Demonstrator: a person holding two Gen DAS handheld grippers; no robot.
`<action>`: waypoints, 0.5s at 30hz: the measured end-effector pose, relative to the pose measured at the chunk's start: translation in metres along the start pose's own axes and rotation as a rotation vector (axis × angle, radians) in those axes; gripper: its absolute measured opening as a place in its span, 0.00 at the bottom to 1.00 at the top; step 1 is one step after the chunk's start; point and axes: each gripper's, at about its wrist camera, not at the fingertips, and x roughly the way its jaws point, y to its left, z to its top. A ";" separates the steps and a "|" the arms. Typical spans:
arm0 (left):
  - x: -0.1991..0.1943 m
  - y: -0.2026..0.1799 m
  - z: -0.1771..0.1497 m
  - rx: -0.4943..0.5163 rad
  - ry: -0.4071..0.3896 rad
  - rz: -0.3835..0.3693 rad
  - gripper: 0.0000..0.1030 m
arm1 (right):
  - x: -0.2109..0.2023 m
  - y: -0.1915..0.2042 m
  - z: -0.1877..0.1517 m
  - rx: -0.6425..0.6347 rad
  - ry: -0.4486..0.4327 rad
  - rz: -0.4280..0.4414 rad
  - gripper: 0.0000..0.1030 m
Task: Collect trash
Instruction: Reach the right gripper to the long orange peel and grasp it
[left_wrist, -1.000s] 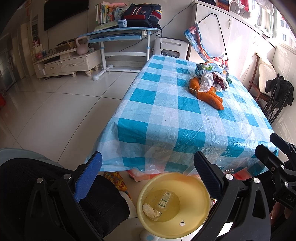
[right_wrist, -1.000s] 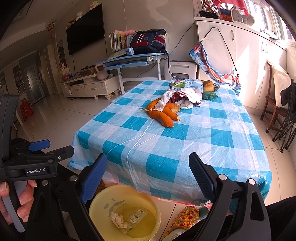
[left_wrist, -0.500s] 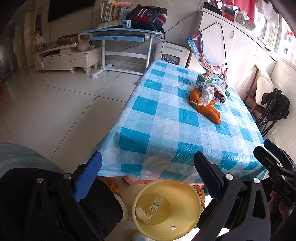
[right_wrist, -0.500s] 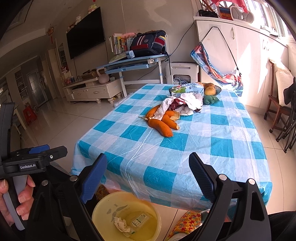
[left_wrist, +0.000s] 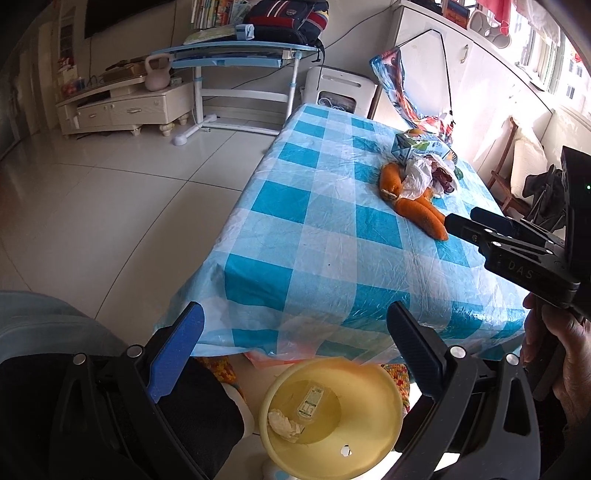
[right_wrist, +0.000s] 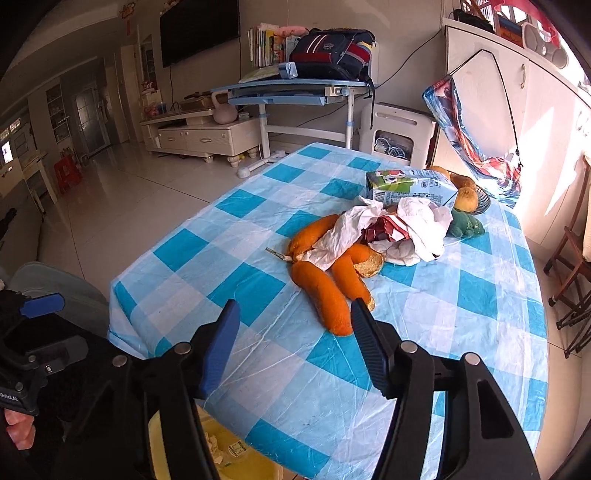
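The right gripper (right_wrist: 291, 336) is reaching over the near end of the table (right_wrist: 480, 295), and its jaws have just been closing part of the way. They are standing half open with nothing between them; only the checked cloth is showing in the gap. The trash is lying ahead at about 12 to 1 o'clock in the right wrist view: long orange peels (right_wrist: 325, 291), with the tip of the nearest one just beside the right finger, and behind them crumpled white paper (right_wrist: 417, 225) over a dark red wrapper (right_wrist: 388, 227). A drink carton (right_wrist: 410, 186) is lying further back, and a small basket of fruit (right_wrist: 469, 195) is at about 1 o'clock beyond it.

The left gripper (left_wrist: 295, 343) is hovering wide open and empty above the yellow bin (left_wrist: 384, 398), which is standing on the floor at 6 o'clock, below the table edge. A crumpled tissue and a small packet are already lying in it.

I think the step in hand is the approach to the nearest peel. Some things could go wrong. The peel is curved and thin, so half-open jaws coming from the side may be pushing it away instead of taking it. The plastic cloth is loose and wrinkled, so a low finger may be catching it and dragging the whole pile. Also the peels are touching the paper, and lifting one may be scattering the rest towards the fruit.
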 end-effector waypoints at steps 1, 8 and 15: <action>0.000 0.001 0.000 -0.006 0.000 0.001 0.93 | 0.009 -0.001 0.002 -0.009 0.017 -0.001 0.54; 0.005 0.009 0.001 -0.041 0.010 -0.008 0.93 | 0.054 -0.011 0.009 -0.030 0.116 -0.019 0.44; 0.006 0.011 0.000 -0.052 0.012 -0.016 0.93 | 0.067 -0.019 0.011 -0.042 0.153 -0.041 0.37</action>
